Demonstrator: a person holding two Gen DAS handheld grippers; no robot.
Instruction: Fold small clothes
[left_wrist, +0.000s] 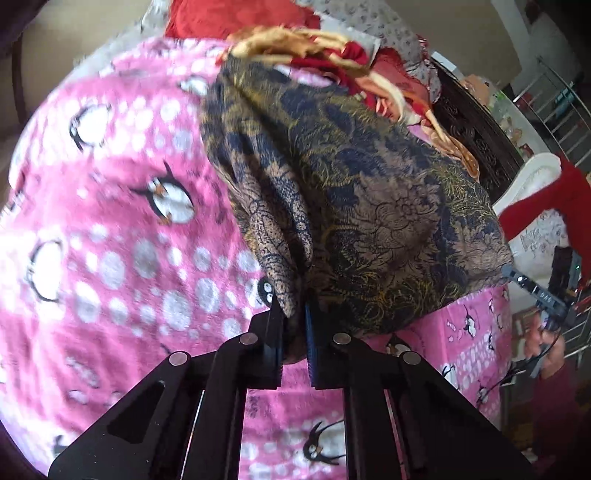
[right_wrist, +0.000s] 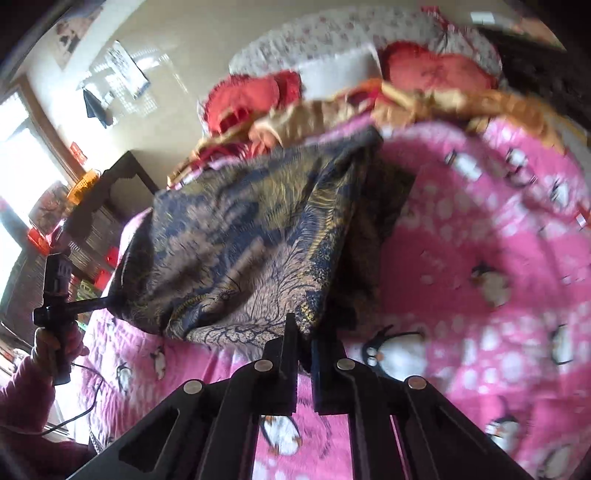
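Note:
A small dark cloth with a blue, brown and gold floral print (left_wrist: 369, 206) hangs stretched between both grippers above a pink penguin blanket (left_wrist: 110, 221). My left gripper (left_wrist: 294, 314) is shut on one corner of the cloth. My right gripper (right_wrist: 303, 339) is shut on the other corner, and the cloth (right_wrist: 240, 236) sags to its left. In the left wrist view the right gripper (left_wrist: 511, 269) shows at the cloth's far corner. In the right wrist view the left gripper (right_wrist: 107, 301) shows, held by a hand (right_wrist: 51, 347).
The pink blanket (right_wrist: 480, 258) covers a bed. Red and gold bedding (left_wrist: 325, 48) and red cushions (right_wrist: 436, 70) are piled at the far end. A dark carved headboard (left_wrist: 476, 125) and a metal rail (left_wrist: 561, 107) stand to the right, dark shelves (right_wrist: 99, 206) by a window.

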